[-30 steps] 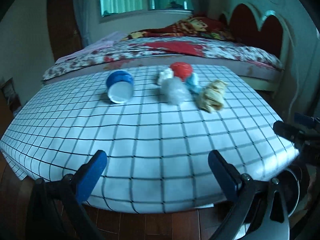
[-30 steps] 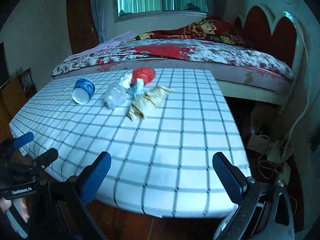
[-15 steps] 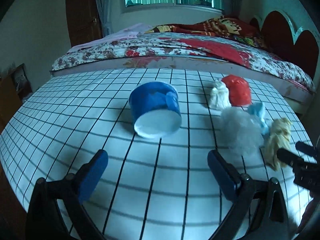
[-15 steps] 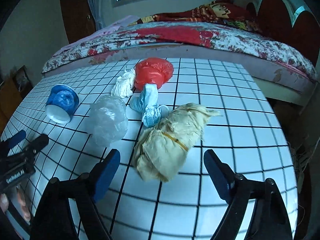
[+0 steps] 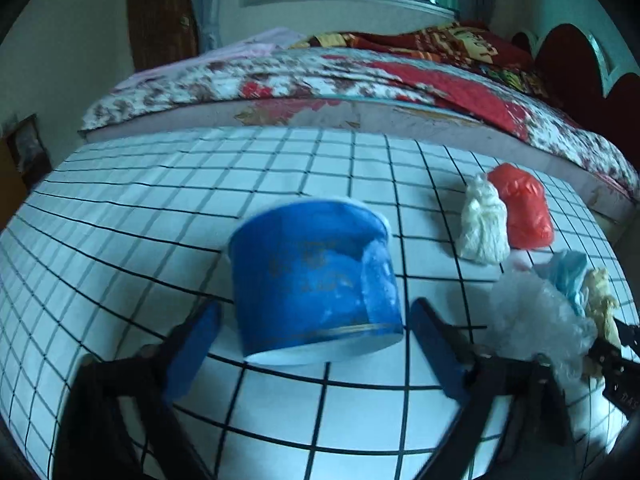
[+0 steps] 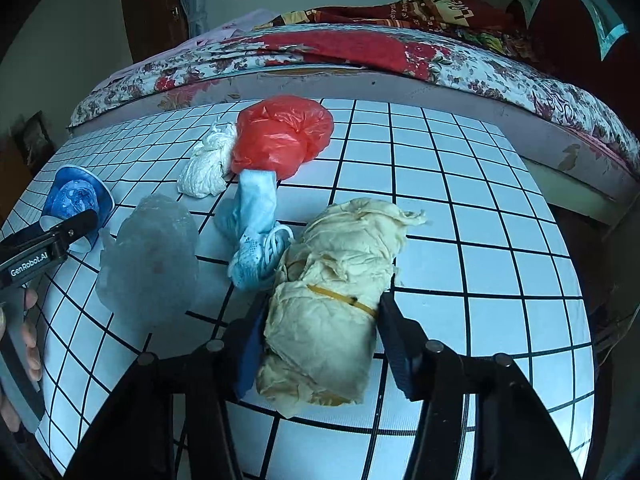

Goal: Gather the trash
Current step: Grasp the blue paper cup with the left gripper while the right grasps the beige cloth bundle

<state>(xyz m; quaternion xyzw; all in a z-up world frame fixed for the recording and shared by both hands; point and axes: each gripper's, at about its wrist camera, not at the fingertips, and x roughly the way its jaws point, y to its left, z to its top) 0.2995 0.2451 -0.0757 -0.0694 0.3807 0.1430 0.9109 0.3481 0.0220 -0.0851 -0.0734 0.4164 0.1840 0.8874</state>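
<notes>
A blue paper cup lies on its side on the checked tablecloth. My left gripper straddles it, jaws closing, with a thin gap still showing at each pad. In the right wrist view a beige crumpled paper wad bound by a rubber band sits between the fingers of my right gripper. Those jaws are closing and both pads touch the wad's sides. More trash lies beyond: a clear plastic bag, a light blue mask, a white wad and a red plastic bag.
A bed with a flowered cover runs along the table's far edge, its dark red headboard at the right. A person's hand shows at the left edge, holding the left gripper's handle. The cloth's right half is bare squares.
Both grippers came forward over the table and lower. The cup now lies between the left fingers and the paper wad between the right fingers. Both pairs of jaws have narrowed.
</notes>
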